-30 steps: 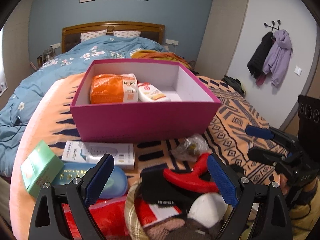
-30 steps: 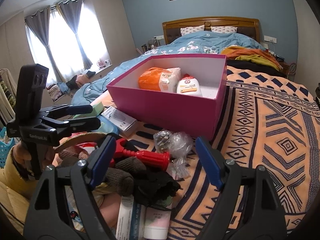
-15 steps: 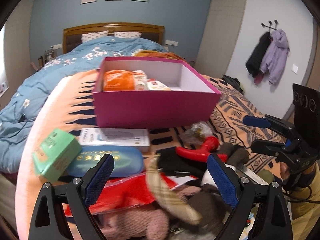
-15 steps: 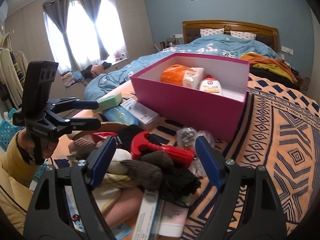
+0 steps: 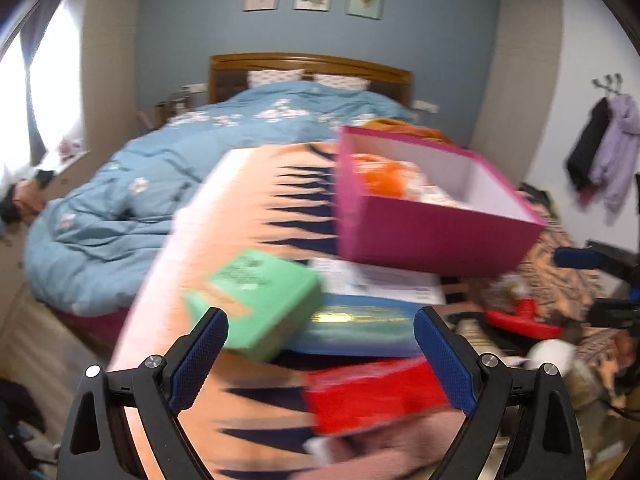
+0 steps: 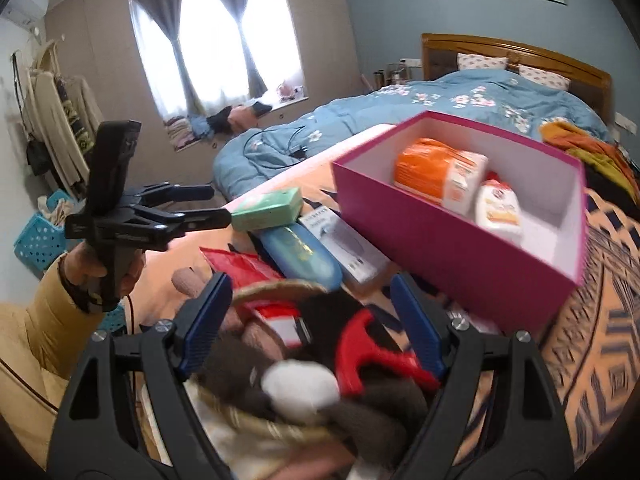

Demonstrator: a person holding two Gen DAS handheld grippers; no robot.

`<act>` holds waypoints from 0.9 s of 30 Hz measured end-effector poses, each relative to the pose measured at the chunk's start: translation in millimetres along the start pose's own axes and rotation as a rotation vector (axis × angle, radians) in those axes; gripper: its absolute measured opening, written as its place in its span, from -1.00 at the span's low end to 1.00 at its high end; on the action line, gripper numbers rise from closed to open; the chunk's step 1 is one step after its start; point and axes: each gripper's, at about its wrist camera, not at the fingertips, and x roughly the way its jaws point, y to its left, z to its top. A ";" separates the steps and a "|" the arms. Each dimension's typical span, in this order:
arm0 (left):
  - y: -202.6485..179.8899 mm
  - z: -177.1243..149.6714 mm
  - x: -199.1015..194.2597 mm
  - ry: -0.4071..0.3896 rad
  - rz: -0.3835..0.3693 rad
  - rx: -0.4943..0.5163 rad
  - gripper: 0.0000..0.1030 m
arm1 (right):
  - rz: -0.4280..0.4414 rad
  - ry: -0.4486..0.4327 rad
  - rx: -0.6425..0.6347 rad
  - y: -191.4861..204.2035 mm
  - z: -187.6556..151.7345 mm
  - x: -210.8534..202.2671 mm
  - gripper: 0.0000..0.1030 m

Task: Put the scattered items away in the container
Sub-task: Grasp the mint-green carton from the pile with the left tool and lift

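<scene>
Both sets of fingers released, nothing held. Left gripper [image 5: 320,356] heads for green box [image 5: 256,300] at bed's left edge; a nudge drops it. Pink container [image 6: 460,240] mid-bed.

You face a magenta box [image 6: 460,240] with a white inside, holding an orange-and-white pack [image 6: 436,172] and a white bottle [image 6: 500,208] with an orange label, on an orange blanket [image 6: 592,340] patterned with dark navy diamonds and spikes. By the blanket's edge lie a mint-green carton [image 6: 268,208], a blue case [image 6: 300,252] with gold print, a red packet [image 6: 240,264] and a red tool [image 6: 372,352] among brown and black knitwear. Your grippers show black frames and blue pads [image 6: 204,320], beside a blue quilt [image 5: 160,184] with white flowers.
</scene>
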 end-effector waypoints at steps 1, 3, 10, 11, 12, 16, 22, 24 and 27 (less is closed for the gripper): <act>9.4 -0.7 2.1 0.004 0.014 -0.009 0.86 | 0.032 0.016 0.001 1.4 7.8 8.6 0.60; 27.5 -3.0 9.0 0.032 0.013 -0.056 0.86 | 0.062 0.068 0.021 3.0 22.5 29.4 0.60; 68.5 -14.6 38.5 0.121 -0.092 -0.186 0.87 | 0.181 0.248 0.169 -7.2 57.0 109.7 0.60; 68.7 -16.0 41.5 0.131 -0.111 -0.191 0.87 | 0.190 0.264 0.193 -8.8 61.5 121.5 0.60; 69.8 -17.6 44.7 0.143 -0.126 -0.199 0.87 | 0.199 0.280 0.217 -10.3 66.3 133.4 0.60; 77.3 -20.9 56.0 0.171 -0.194 -0.249 0.87 | 0.208 0.332 0.278 -14.6 82.4 177.0 0.60; 94.3 -24.3 65.3 0.185 -0.304 -0.348 0.87 | 0.221 0.408 0.390 -22.9 86.1 232.8 0.60; 96.1 -25.1 68.2 0.193 -0.333 -0.366 0.87 | 0.232 0.420 0.408 -22.6 83.8 245.4 0.60; 95.8 -24.8 73.1 0.207 -0.380 -0.382 0.87 | 0.242 0.432 0.412 -19.7 85.2 252.8 0.60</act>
